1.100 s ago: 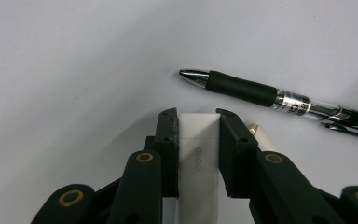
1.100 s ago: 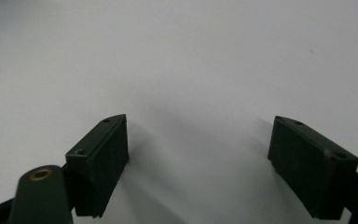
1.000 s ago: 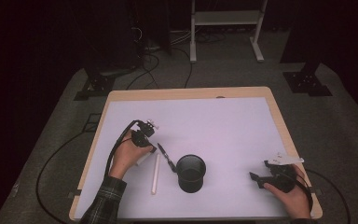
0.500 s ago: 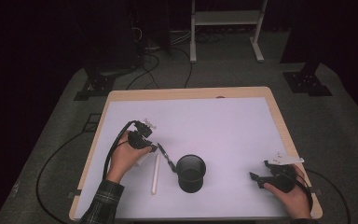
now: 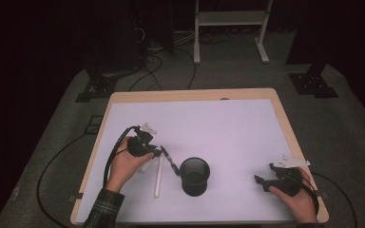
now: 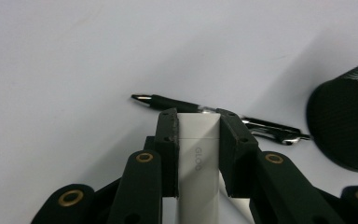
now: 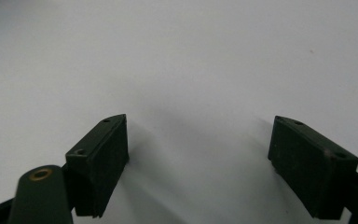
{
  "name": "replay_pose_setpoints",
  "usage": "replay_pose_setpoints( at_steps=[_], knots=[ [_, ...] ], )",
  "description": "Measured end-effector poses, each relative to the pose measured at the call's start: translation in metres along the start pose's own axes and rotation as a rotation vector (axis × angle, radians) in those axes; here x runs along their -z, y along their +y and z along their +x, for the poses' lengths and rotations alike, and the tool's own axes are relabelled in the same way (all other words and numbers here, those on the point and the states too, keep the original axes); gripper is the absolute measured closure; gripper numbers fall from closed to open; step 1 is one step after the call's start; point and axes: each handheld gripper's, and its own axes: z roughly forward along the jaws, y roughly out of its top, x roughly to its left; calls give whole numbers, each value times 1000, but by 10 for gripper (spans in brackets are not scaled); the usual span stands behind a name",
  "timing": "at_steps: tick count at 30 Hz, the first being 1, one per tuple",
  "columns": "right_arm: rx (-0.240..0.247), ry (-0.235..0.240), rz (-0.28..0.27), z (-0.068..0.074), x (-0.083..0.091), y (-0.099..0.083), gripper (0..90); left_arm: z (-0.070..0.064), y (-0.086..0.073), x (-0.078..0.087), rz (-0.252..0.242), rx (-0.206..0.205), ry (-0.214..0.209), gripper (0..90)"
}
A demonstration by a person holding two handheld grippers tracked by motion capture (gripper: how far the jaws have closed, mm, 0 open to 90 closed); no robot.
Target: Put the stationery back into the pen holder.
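High view first: the left gripper [image 5: 164, 153] sits near the table's left-front area, its jaws at the upper end of a white stick [image 5: 158, 177] that lies on the white table [image 5: 228, 123]. A black pen [image 5: 171, 162] lies just beyond it, and a black mesh cup [image 5: 194, 176] stands upright just to the right. Over at the right-front corner, the right gripper [image 5: 261, 183] rests low, well apart from all of it.

Left gripper view now: both jaws are pressed flat against the sides of the white stick [image 6: 197, 158], clamped on it, with the pen [image 6: 205, 112] lying crosswise just past the jaw tips and the cup [image 6: 347, 126] off to the right.

Right gripper view: jaws spread wide over bare table, nothing between them.

So, by my reading, this is the grasp step — the stick is pinched but looks to be still on the surface. Next move calls for a lift that clears the pen, a tilt towards upright, then a drop into the cup's mouth.
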Motion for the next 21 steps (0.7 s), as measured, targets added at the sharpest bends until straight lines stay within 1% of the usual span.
replay_pose_setpoints(
  at_steps=[7, 13, 14, 15, 17, 18, 21],
  knots=[
    [0, 0, 0, 0, 0, 0, 189, -7, -1, 8, -60, -7, -42, 710],
    [0, 0, 0, 0, 0, 0, 189, -11, 0, 13, -84, -13, -61, 709],
    [0, 0, 0, 0, 0, 0, 189, -13, 0, 14, -97, -6, -71, 710],
    [0, 0, 0, 0, 0, 0, 189, -13, 0, 14, -97, -6, -71, 710],
    [0, 0, 0, 0, 0, 0, 189, -14, 1, 16, -110, -9, -88, 710],
    [0, 0, 0, 0, 0, 0, 189, -14, 1, 16, -110, -9, -88, 710],
    [-1, 0, 0, 0, 0, 0, 189, -17, 2, 20, -131, -11, -105, 710]
  ],
)
